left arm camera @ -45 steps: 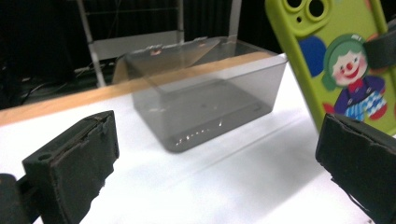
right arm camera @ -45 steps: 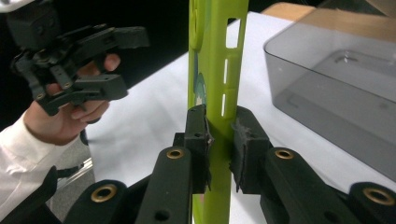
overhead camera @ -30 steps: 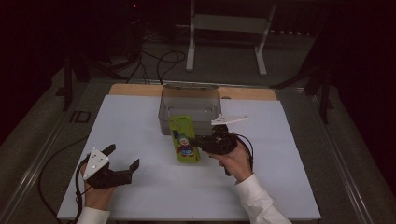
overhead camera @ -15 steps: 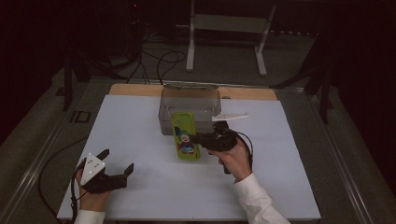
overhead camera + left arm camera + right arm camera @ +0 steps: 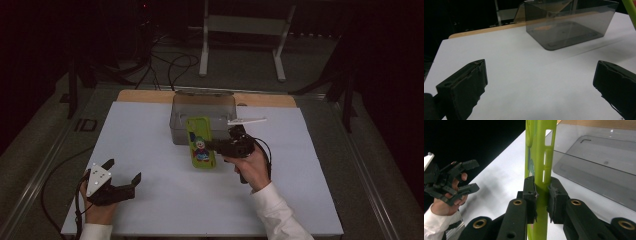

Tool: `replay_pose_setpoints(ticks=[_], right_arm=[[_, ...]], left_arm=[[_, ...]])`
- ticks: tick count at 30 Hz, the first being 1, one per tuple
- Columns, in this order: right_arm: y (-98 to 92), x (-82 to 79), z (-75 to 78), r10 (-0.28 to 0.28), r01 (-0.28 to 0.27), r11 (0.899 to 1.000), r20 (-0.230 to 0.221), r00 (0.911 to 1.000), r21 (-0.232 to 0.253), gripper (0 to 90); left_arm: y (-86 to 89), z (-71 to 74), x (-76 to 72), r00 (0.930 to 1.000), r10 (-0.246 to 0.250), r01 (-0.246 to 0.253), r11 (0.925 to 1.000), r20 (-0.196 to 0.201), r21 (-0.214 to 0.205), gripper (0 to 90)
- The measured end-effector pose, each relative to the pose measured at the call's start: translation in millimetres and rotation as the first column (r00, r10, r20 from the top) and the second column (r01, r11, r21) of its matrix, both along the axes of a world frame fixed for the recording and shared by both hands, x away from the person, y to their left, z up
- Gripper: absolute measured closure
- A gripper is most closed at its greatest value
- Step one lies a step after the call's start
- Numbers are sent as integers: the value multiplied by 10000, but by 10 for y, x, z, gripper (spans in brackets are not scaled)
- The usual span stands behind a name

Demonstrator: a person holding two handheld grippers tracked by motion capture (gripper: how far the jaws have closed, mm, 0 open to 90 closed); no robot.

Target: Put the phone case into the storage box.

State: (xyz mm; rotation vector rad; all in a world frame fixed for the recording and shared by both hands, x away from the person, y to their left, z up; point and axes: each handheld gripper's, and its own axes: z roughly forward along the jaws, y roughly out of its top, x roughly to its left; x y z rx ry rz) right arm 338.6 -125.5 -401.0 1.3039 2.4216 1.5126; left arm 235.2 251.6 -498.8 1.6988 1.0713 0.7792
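The phone case, lime green with a cartoon figure on its back, stood on edge just in front of the clear bin, clamped in the right hand-held gripper. In the right gripper view the two black pads pressed squarely on the case's thin wall from both sides, so the grip was shut tight on it. The case leaned toward the bin's near wall, and I could not tell whether it touched the white counter or hung just above it.

The left hand-held gripper sat well apart, near the counter's front left corner, its jaws spread wide with nothing between them (the left gripper view looked across bare counter to the bin).

The work in hand looked like dropping the case into the bin. To do that well, the right hand needed to lift the case until its lower edge cleared the rim, carry it over the open top, and keep it upright so the long side did not catch the wall. Only then should the pads let go, low inside the bin. The soft case could flex and slip, so a steady, slow lift seemed wise.
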Motion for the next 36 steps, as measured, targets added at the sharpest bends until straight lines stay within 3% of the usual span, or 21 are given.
replay_pose_setpoints(ticks=[15,25,36], right_arm=[[8,111,129,-444,445,9990,-442,9980,17,788],[-17,210,203,-859,853,9963,-757,9934,-109,787],[-45,305,224,-1070,1056,9942,-853,9906,-206,786]], left_arm=[[-35,-31,20,9999,148,-149,9998,49,157,0],[-29,-30,17,9980,548,-557,9981,315,275,0],[-79,-41,15,9987,417,-430,9982,308,416,0]])
